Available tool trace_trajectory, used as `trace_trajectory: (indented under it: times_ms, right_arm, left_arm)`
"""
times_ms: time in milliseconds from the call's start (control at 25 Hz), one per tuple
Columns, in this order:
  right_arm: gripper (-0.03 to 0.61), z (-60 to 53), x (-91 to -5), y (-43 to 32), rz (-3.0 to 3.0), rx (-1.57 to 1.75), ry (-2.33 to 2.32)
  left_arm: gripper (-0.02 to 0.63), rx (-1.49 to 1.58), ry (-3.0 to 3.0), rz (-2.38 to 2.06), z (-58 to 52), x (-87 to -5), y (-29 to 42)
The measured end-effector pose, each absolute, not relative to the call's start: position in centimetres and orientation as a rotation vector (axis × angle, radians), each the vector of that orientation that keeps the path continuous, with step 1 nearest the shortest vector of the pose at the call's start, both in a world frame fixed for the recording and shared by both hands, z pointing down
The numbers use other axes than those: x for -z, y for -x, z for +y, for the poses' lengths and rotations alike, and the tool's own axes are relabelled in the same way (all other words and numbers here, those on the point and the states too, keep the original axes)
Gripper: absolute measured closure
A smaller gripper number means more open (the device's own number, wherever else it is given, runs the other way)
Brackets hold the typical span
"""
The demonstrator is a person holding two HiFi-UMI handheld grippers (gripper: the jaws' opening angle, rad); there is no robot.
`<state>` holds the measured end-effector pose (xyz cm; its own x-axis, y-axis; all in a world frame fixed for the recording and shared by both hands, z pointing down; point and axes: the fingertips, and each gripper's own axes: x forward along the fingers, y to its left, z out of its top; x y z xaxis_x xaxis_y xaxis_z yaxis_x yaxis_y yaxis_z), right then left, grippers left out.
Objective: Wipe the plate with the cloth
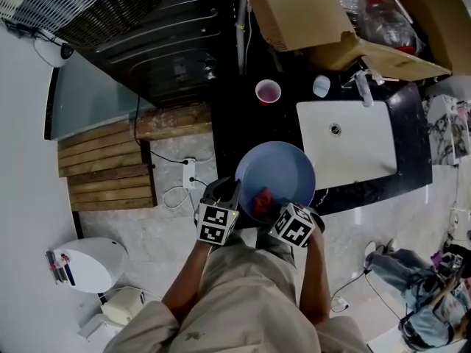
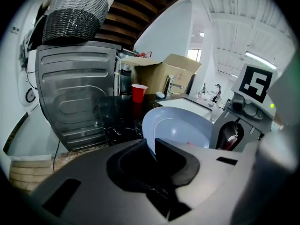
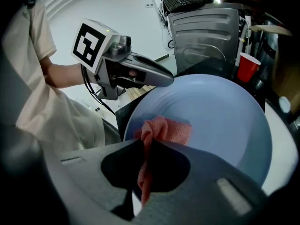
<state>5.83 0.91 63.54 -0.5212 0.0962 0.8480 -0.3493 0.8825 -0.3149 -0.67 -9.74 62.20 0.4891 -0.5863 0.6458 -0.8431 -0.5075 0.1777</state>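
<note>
A: Why is the plate [image 1: 283, 166] gripped at its edge?

B: Its rim is clamped by the left hand-held gripper [image 2: 151, 146], so the plate is held tilted over the worktop's [image 1: 239, 127] front edge with its face left free. The cloth [image 3: 165, 128] is pinched in the right hand-held gripper [image 3: 146, 146] and laid against the near part of that face, presumably for wiping.

A: What cannot be made out?

B: The plate's near rim is covered by both grippers in the head view. No dirt can be discerned.
</note>
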Motion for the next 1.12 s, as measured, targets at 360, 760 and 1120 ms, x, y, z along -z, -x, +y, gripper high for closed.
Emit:
trace_trajectory:
  times_ms: [360,760,1120]
  right_arm:
    - [0.555,1.3,-63.8,-7.5,-1.980,-0.547,-0.158]
    - [0.555,1.4,-63.9,-9.8,-1.913,-0.581,-0.198]
    - [0.555,0.8,-64.3,-11.2,-1.864,-0.593,-0.260]
  left_arm:
    - [0.557,-0.718,-2.267,-1.180,-9.8,-61.9,0.2]
    - [0.557,-0.729,-2.263,-1.188,-9.5,-62.1,0.4]
    - [0.557,-0.736,-2.265,-1.180,-9.6,-62.0,0.3]
